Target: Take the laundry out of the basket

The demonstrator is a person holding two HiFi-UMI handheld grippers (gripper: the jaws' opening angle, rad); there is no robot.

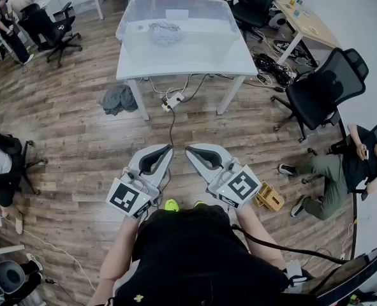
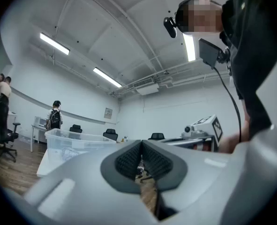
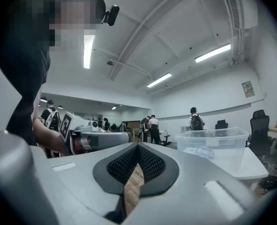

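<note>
Presently: left tool [image 1: 168, 148] and right tool [image 1: 189, 150], each with jaws pressed together on nothing, side by side, tips pointing ahead toward the desk [image 1: 240, 62]. Basket [image 1: 188, 51]: clear, rectangular, open top up, on the desk well ahead of both tools, long axis crosswise to them. Laundry [image 1: 164, 32]: pale crumpled heap inside the basket, slightly left of middle.

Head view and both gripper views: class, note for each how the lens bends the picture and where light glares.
Head view: even light, the table edges bow outward. Left gripper view: black rounded corners, strip lights blown white. Right gripper view: same black corners, strip light glaring, clear basket sharp.
</note>
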